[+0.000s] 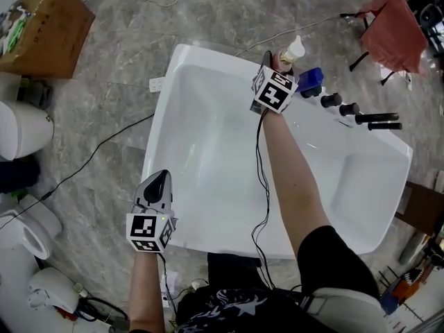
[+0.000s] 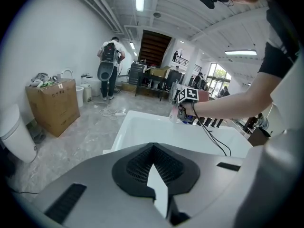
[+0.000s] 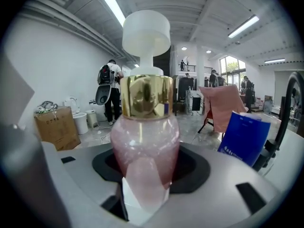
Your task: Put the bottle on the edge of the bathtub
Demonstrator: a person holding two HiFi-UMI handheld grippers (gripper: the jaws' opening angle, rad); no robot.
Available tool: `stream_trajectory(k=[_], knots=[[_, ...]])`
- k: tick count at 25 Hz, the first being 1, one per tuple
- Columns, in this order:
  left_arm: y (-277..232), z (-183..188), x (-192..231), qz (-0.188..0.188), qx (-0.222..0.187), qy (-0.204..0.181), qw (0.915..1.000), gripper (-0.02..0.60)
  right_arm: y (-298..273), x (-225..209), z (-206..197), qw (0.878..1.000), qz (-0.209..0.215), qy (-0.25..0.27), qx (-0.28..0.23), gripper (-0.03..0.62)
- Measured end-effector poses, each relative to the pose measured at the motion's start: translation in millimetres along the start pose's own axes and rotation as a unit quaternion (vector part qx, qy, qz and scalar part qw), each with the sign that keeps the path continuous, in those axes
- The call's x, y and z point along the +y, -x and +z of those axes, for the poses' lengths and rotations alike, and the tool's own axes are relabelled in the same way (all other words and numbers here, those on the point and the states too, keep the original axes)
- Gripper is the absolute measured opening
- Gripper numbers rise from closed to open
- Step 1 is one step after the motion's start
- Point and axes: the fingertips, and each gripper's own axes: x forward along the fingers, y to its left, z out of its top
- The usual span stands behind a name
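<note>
**Bottle [image 3: 145, 146] gripped at bathtub [image 1: 163, 116] rim**

Right gripper [image 1: 281, 61], upper centre, clamps the pink bottle at the tub's far edge. A blue box [image 1: 312, 78] and black tap handles [image 1: 350, 108] crowd its right side, while the rim to its left is open. The left gripper [image 1: 158, 184], lower left, is closed and empty.

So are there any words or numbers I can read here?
Nothing here can be read for sure.
Blue pack: white print along the bottom, too blurred to read.
Cardboard box: dark print, too small to read.
Pink bottle: no label shows.
Marker cubes: black and white squares only, no words.
</note>
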Motion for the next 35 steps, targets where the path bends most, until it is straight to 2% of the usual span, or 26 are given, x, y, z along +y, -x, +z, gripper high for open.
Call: stream_trajectory(k=[2, 7, 15, 23, 29, 35], knots=[[2, 0, -1, 0.001, -0.001, 0.002, 1.0000, 0.015, 1, 3, -1, 1.000, 0.011, 0.008, 0.006, 0.232], [10, 7, -4, 0.001, -0.004, 0.000, 1.0000, 0.015, 14, 2, -3, 1.000, 0.020, 0.020, 0.013, 0.278], [52, 34, -17, -0.003, -0.034, -0.007, 0.9994, 0.015, 75, -7, 16, 0.999, 0.029, 0.022, 0.031, 0.284], [114, 37, -52, -0.017, -0.063, -0.017, 0.9977, 0.015, 169, -3, 49, 0.997, 0.070, 0.042, 0.011, 0.282], [171, 25, -63, -0.004, -0.094, -0.010, 0.9955, 0.015, 259, 24, 75, 0.992, 0.116, 0.038, -0.020, 0.280], [242, 8, -73, 0.000, -0.121, 0.006, 0.9926, 0.015, 372, 53, 76, 0.985, 0.167, 0.019, -0.033, 0.188]])
